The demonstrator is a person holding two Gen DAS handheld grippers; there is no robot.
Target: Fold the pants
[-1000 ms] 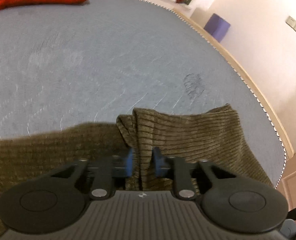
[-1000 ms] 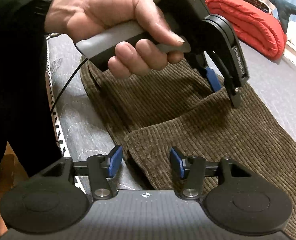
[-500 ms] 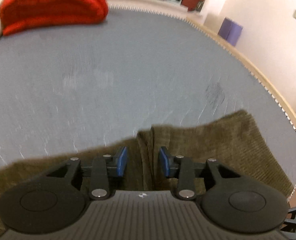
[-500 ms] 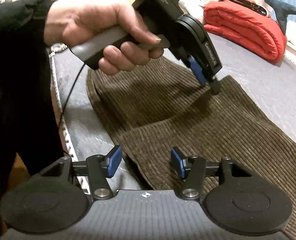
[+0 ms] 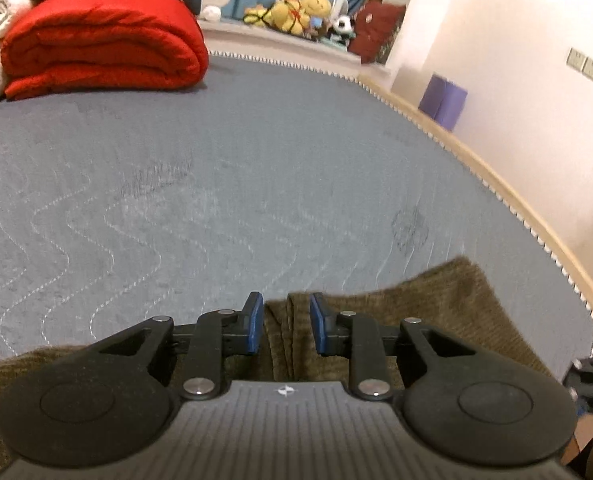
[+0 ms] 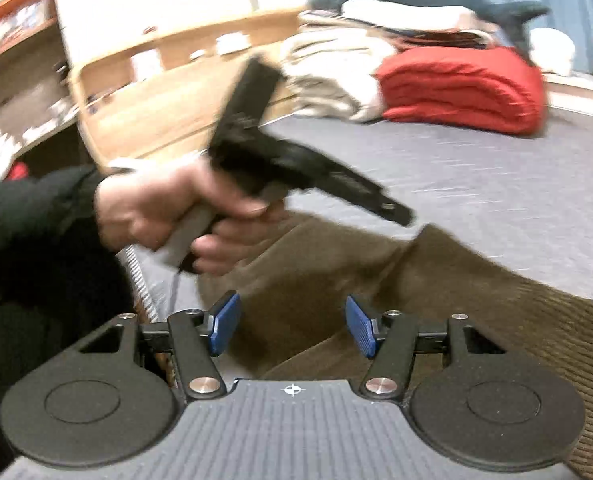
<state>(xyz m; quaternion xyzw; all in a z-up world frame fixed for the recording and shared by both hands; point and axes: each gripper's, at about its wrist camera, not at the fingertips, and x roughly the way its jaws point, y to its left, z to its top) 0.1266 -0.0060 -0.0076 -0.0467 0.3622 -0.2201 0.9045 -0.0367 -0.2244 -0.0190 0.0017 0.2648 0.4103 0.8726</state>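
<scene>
Bedroom; grey quilted bed (image 5: 256, 168). Red folded blanket (image 5: 104, 44) at 11 o'clock, plush toys (image 5: 296, 10) at 12. Brown corduroy pants (image 5: 436, 312) lie at the bed's near edge. Left gripper (image 5: 286, 326): fingers closing, a cloth fold between them, not pinched. Right gripper (image 6: 292, 324): fingers apart, opening, above the pants. No legible writing.

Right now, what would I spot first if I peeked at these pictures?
Probably the bright red blanket, rolled up at the far end of the grey bed. Next, the brown pants lying flat at the near edge. In the right view a hand holds the black left claw above the pants, all blurry.
</scene>
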